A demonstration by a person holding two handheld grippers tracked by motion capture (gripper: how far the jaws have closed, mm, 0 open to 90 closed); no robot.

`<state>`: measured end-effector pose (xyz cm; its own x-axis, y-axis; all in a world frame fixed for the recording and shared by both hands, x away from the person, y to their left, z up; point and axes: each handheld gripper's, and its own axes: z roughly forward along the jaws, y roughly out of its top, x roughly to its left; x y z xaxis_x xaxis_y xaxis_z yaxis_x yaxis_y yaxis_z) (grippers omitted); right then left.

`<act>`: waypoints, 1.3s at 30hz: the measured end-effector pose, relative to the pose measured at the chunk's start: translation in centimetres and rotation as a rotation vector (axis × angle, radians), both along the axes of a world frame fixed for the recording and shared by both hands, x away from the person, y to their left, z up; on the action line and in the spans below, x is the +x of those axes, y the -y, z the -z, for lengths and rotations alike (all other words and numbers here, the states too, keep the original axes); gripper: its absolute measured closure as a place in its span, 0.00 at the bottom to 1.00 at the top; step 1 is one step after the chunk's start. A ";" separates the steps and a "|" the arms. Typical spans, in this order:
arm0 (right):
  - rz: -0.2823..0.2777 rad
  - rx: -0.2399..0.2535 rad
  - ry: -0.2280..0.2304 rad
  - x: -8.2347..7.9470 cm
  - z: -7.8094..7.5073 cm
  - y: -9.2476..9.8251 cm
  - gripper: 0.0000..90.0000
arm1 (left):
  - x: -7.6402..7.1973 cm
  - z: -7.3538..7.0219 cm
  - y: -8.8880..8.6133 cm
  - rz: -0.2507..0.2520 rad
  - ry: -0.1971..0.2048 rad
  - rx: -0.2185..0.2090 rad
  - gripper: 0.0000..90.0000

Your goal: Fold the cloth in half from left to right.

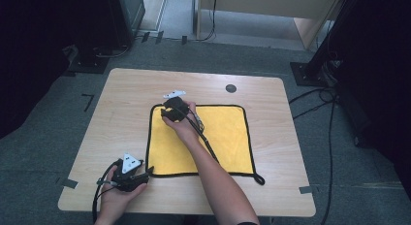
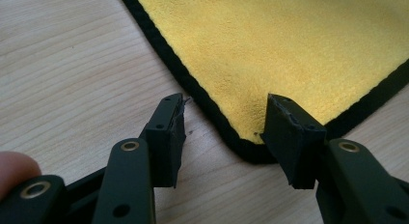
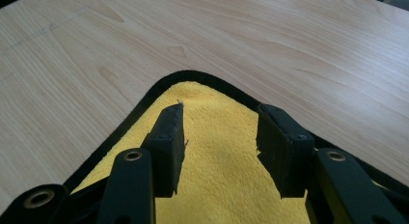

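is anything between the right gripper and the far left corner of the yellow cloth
Nothing visible. In the right gripper view the right gripper is open just above the yellow cloth, its jaws either side of the rounded black-edged corner, with bare table beyond it. The high view shows nothing else lying on that corner.

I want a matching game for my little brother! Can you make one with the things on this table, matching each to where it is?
Things:
1. left tool
2. right tool
3. yellow cloth
4. dark round spot

Places:
A. spread flat mid-table
B. at the cloth's near left corner
C. in the tabletop beyond the cloth
D. over the cloth's far left corner

Pairs: 1-B, 2-D, 3-A, 4-C
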<state>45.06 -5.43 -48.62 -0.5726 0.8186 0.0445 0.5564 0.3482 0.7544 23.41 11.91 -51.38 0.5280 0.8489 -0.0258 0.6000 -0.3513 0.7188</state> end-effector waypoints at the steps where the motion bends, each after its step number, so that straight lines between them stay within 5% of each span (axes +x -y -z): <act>1: -0.005 -0.006 0.000 0.3 0.2 -0.2 0.59 | 0.0 0.0 0.0 -0.002 -0.001 0.000 0.54; 10: 0.008 -0.013 -0.072 2.7 2.0 -2.3 0.53 | -0.1 -0.2 0.1 -0.017 -0.014 0.020 0.54; 13: 0.013 -0.049 -0.056 2.7 2.4 -2.7 0.56 | -0.2 -0.2 0.1 -0.019 -0.016 0.020 0.58; 14: 0.003 -0.055 -0.046 2.6 2.4 -2.8 0.63 | -0.2 -0.3 0.0 -0.012 -0.018 0.019 0.58; 16: -0.016 -0.077 -0.037 2.3 2.2 -2.9 0.94 | -0.2 -0.3 -0.1 0.022 -0.027 0.003 0.73; 19: -0.033 -0.125 -0.023 2.1 2.0 -3.1 0.99 | -0.3 -0.5 -0.2 0.044 -0.034 -0.003 0.91; 21: -0.040 -0.097 -0.034 2.0 1.7 -2.8 1.00 | -0.4 -0.8 -0.3 0.055 -0.035 -0.017 0.98; 23: -0.045 -0.037 -0.027 1.9 0.6 -1.8 1.00 | -0.6 -1.4 -0.1 0.060 -0.017 -0.033 0.99; 28: -0.065 0.005 0.004 1.6 -1.4 0.0 1.00 | -1.2 -3.2 1.2 0.086 0.048 -0.081 0.99; 33: -0.048 0.037 0.047 1.1 -3.6 4.0 0.99 | -1.0 -4.5 5.2 0.169 0.082 -0.100 1.00; 39: -0.035 0.082 0.046 0.9 -4.2 8.2 0.99 | -0.8 -5.1 9.0 0.241 0.093 -0.105 1.00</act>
